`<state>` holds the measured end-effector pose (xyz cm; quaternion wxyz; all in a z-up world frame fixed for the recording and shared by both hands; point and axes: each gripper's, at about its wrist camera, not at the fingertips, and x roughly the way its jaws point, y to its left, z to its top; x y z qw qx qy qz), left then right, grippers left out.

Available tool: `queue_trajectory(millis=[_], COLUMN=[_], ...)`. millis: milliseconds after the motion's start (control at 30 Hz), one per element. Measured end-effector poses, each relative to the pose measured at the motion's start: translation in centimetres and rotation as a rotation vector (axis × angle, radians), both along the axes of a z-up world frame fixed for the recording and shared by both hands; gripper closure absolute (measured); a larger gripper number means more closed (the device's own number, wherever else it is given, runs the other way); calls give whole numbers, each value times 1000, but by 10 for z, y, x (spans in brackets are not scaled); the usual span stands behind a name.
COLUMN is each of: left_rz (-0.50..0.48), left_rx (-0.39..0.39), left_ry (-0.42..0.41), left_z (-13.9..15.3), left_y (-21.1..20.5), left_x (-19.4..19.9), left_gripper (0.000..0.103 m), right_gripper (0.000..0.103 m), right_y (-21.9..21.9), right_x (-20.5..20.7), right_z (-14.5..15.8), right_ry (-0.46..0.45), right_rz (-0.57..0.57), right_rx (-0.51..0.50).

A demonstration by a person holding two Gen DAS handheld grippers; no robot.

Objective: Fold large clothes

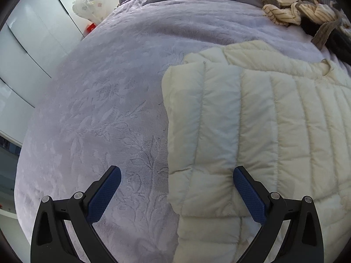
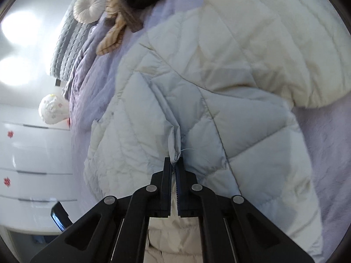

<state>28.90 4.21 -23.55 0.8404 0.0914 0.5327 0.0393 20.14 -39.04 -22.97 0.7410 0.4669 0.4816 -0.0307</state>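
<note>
A cream quilted puffer jacket [image 1: 258, 118] lies on the lavender bedspread [image 1: 105, 100], at the right of the left wrist view, with a folded panel along its left side. My left gripper [image 1: 176, 179] is open and empty, hovering over the jacket's left edge; one finger is over the bedspread, the other over the jacket. In the right wrist view my right gripper [image 2: 174, 164] is shut on a zipper edge of the jacket [image 2: 197, 76] and holds that part lifted above the bed.
A pile of striped and dark clothes [image 1: 307, 13] lies at the far right of the bed. A round cushion [image 2: 88, 5] and grey quilted pillow [image 2: 68, 43] sit at the head. White cupboards [image 1: 28, 43] and a patterned white bag [image 1: 88, 2] stand left of the bed.
</note>
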Motion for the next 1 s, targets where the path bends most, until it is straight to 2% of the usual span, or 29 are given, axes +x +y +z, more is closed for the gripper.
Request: queue_trajectory(millis=[100, 133, 200, 233, 267, 400, 500, 567, 733, 833, 1000], left_rz=[-27, -35, -55, -62, -68, -131, -187, -228, -323, -383, -447], left_rx=[-9, -15, -34, -45, -53, -98, -125, -140, -172, -189, -188], left_ry=[-6, -6, 1, 7, 11, 37, 57, 72, 101, 114, 129], left_z=[15, 19, 29, 32, 35, 45, 49, 51, 57, 60, 61], left_y=[-8, -10, -20, -24, -28, -62, -90, -111, -163, -193, -227], left_x=[-9, -13, -22, -27, -30, -53, -68, -77, -99, -108, -119], left_gripper=[1, 1, 1, 1, 1, 1, 1, 1, 1, 1, 1], right_gripper=[95, 89, 70, 56, 52, 51, 37, 24, 18, 0, 0], right_y=[-5, -8, -18, -25, -30, -54, -73, -88, -121, -137, -160], right_x=[-12, -17, -31, -40, -47, -77, -99, -117, -150, -164, -178], right_z=[17, 19, 24, 26, 27, 31, 32, 33, 34, 32, 28], right_ry=[-17, -15, -8, -3, -1, 16, 18, 14, 1, -8, -23], right_rz=[37, 36, 16, -4, -17, -58, -93, -128, -217, -266, -326], right_rx=[-20, -22, -9, 5, 13, 32, 48, 49, 42, 42, 20])
